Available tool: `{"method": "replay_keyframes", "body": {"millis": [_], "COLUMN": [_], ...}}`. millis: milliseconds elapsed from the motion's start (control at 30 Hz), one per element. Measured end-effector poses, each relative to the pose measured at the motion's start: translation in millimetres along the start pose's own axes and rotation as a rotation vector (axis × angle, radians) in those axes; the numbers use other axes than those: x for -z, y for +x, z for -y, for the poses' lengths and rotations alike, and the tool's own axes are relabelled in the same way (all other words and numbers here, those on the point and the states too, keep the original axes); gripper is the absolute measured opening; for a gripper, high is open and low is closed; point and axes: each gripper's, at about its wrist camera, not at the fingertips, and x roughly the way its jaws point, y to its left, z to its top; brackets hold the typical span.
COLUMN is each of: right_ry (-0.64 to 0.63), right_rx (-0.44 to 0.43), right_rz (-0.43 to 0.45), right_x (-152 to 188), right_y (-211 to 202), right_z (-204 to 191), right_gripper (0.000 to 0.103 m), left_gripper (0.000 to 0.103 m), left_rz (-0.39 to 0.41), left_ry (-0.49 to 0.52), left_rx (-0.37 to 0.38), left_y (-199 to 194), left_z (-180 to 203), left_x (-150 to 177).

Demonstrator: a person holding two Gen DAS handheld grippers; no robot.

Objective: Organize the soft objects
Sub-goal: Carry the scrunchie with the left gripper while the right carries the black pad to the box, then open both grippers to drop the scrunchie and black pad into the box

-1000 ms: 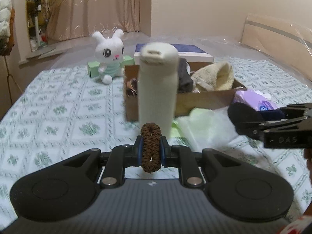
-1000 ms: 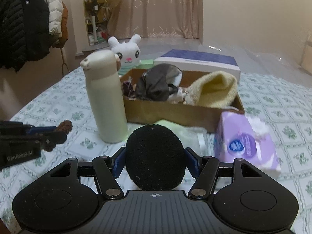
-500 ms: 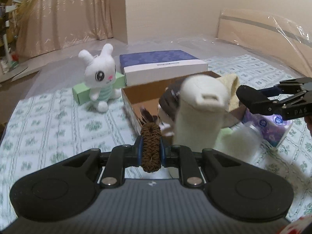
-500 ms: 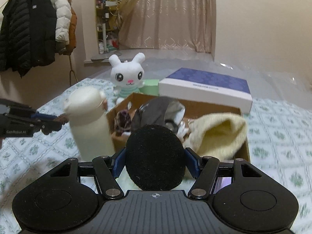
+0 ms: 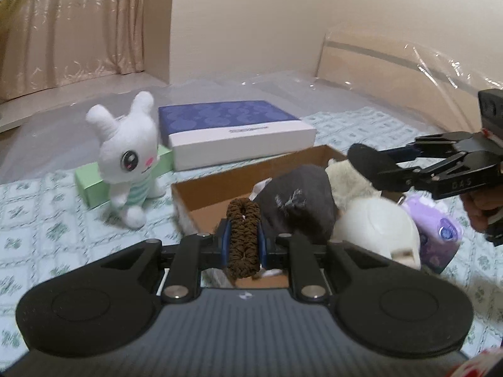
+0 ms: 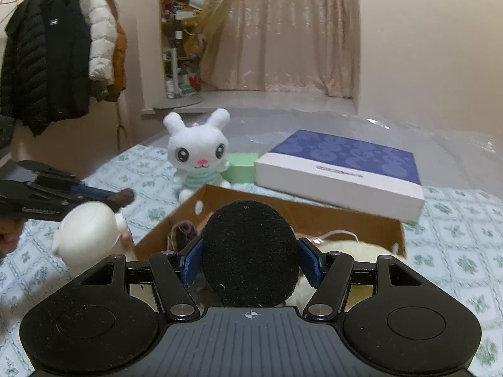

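Note:
My left gripper [image 5: 243, 238] is shut on a brown knitted hair tie [image 5: 243, 235], held over the near left corner of an open cardboard box [image 5: 195, 207]. My right gripper [image 6: 250, 257] is shut on a round black foam puff [image 6: 250, 253] above the box [image 6: 330, 216]. Inside the box lie a dark grey cloth [image 5: 298, 198] and a cream fluffy item [image 5: 342, 176]. In the left wrist view the right gripper [image 5: 371, 165] with its black puff [image 5: 367, 163] hangs over the box's right side. In the right wrist view the left gripper [image 6: 125, 196] shows at the left edge.
A cream bottle [image 5: 377, 229] stands at the box's near side [image 6: 91, 235]. A white plush rabbit [image 5: 125, 160] leans on a green box [image 5: 94, 185] behind. A blue-and-white flat box [image 5: 235, 132] lies beyond. A purple wipes pack [image 5: 437, 235] sits right. Coats [image 6: 50, 59] hang far left.
Both grippers have travelled forward and a little up, from in front of the bottle to over the cardboard box. Each keeps its hold on its item.

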Motion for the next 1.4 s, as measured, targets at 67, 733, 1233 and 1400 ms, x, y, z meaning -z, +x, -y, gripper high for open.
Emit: {"method": "replay_keyframes", "body": {"millis": [67, 733, 1233, 1400], "right_ry": [-0.01, 0.028, 0.051, 0.032], "right_rx": [-0.015, -0.026, 0.01, 0.031], "right_rz": [0.001, -0.012, -0.031, -0.048], "right_x": [-5.0, -13.3, -10.3, -6.4], "right_y": [6.0, 28.5, 25.3, 24.1], "right_z": [2.2, 17.9, 26.7, 25.9], "right_gripper": [0.063, 0.063, 0.063, 0.063], "left_gripper": [0.016, 0.04, 0.04, 0.04], "left_rz": [0.002, -0.031, -0.013, -0.015], "left_ry": [-0.004, -0.058, -0.054, -0.047], "left_rx": [0.027, 0.079, -0.103, -0.132], "left_y": [6.1, 38.7, 25.4, 24.1], "left_z": [-4.3, -20.5, -16.9, -15.6], "left_x": [-4.5, -4.0, 0.4, 2.1]}}
